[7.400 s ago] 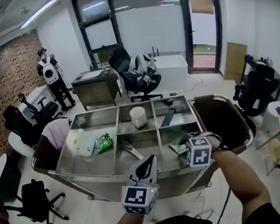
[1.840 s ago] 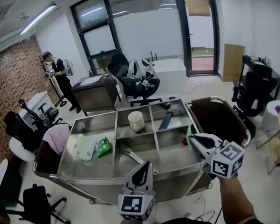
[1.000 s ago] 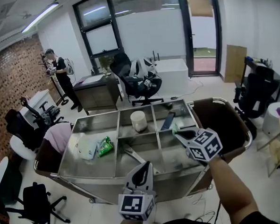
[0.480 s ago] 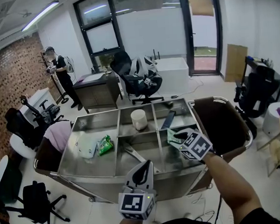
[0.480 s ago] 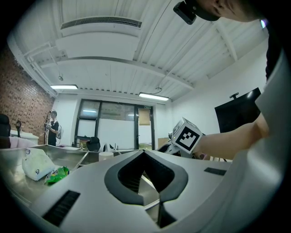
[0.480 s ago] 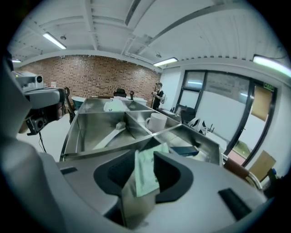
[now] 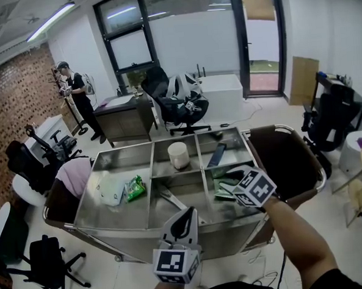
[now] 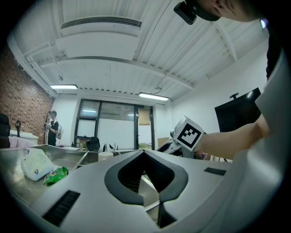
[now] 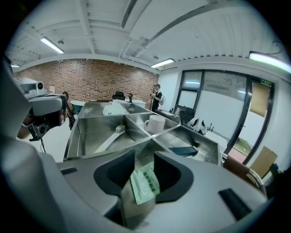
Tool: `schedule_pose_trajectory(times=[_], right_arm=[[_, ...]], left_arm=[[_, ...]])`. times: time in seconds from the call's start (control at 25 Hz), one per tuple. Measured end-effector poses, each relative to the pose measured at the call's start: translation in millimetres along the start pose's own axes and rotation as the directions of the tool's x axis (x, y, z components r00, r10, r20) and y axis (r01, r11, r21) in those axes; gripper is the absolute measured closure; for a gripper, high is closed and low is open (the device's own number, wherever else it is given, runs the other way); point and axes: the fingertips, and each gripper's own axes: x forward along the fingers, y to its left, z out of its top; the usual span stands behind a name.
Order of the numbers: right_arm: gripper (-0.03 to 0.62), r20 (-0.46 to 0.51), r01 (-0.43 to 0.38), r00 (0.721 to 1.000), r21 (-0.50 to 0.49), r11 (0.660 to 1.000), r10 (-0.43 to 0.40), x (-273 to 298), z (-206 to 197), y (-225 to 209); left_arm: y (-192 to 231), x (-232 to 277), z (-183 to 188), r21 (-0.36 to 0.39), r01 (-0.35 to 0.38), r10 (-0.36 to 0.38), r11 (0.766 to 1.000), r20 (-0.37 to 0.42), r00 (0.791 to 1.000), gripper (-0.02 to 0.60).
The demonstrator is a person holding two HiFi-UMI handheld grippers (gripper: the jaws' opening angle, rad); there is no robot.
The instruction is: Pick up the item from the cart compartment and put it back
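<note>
A pale green packet (image 7: 222, 191) lies in the front right compartment of the steel cart (image 7: 113, 232). My right gripper (image 7: 227, 184) hovers just over it, its jaws opening. In the right gripper view the packet (image 9: 144, 185) shows in the gap between the parted jaws of the right gripper (image 9: 144, 160), and the pads do not press on it. Near the cart's front edge my left gripper (image 7: 187, 213) points up, shut and empty; in the left gripper view the left gripper (image 8: 144, 153) has its tips touching.
Other compartments hold a white mug (image 7: 178, 154), a dark flat item (image 7: 218, 152), a white long-handled tool (image 7: 172, 200), a green snack bag (image 7: 133, 187) and a white pouch (image 7: 110, 189). Office chairs (image 7: 177, 101) and a standing person (image 7: 74, 95) are behind the cart.
My right gripper carried the green packet from the cart's right side down into the front right compartment and its jaws parted, leaving the packet loose. The left gripper stayed put.
</note>
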Motion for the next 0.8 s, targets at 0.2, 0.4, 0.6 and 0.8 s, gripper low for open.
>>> schedule_pose_trajectory(times=[0.2,0.4,0.6,0.8], right_arm=[[0.439,0.014,-0.016,1.000,0.017,1.000,0.015,-2,1,2],[0.572,0.069,-0.001,0.998,0.116,0.993,-0.007,-11,6,-6],[0.572,0.143,0.003,0.989,0.182,0.983,-0.029,-23,13,-13],[0.572,0.286,-0.007,0.956,0.260,0.966,-0.070,-55,32,-13]], left_arm=[[0,1,-2,-0.001,-0.002,0.002,1.000,-0.013,1.000,0.581],[-2,3,-3,-0.006,0.006,-0.006,1.000,-0.006,1.000,0.581],[-2,3,-4,0.000,0.009,-0.009,1.000,-0.001,1.000,0.581],[-1,3,-2,0.006,0.004,-0.004,1.000,-0.006,1.000,0.581]])
